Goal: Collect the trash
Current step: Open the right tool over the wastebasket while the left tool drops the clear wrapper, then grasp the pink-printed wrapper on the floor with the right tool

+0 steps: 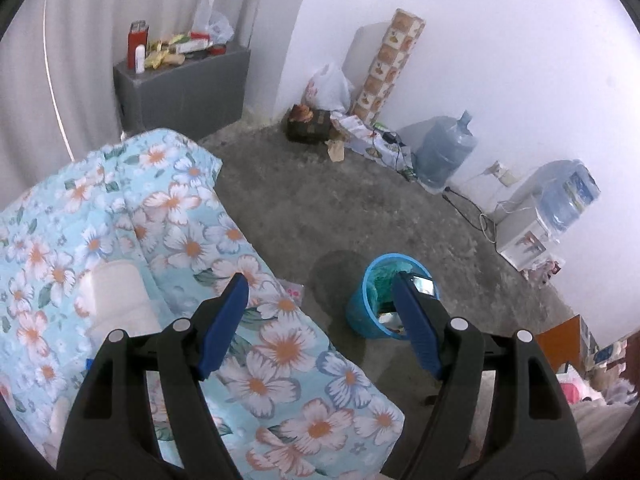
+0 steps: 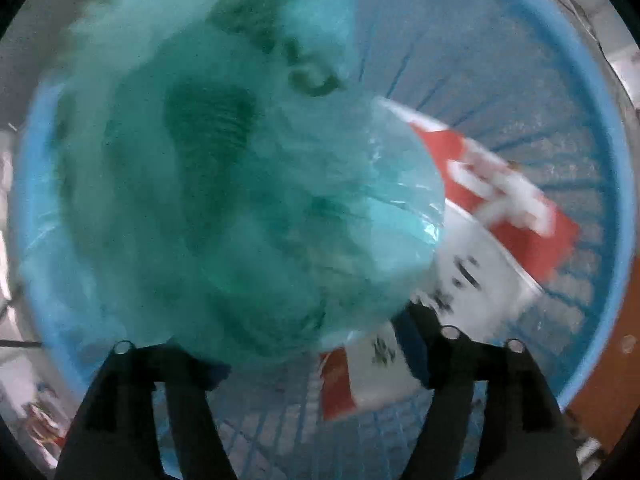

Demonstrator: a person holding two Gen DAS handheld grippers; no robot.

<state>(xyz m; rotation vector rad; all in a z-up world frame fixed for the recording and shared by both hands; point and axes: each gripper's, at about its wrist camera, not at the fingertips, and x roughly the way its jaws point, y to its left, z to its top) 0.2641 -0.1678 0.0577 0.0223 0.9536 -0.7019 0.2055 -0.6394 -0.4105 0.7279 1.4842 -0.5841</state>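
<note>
Grey concrete floor [image 1: 320, 200] holds a blue bin [image 1: 360, 320] beside the bed [image 1: 160, 220]. Inside: green bag [image 2: 220, 180], red-and-white wrapper [image 2: 500, 208] (already binned). Left gripper [image 1: 320, 300] wide, empty. Right gripper [image 2: 316, 364] spread above the bag, gripping nothing. More may remain.

Home bedroom: floral quilt [image 1: 168, 240] on bed, water jugs [image 1: 444, 152] (by wall), concrete floor [image 1: 320, 208].

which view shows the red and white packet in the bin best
Right wrist view: the red and white packet lies large inside the blue bin. Left wrist view shows the bin small, its contents mostly hidden.
</note>
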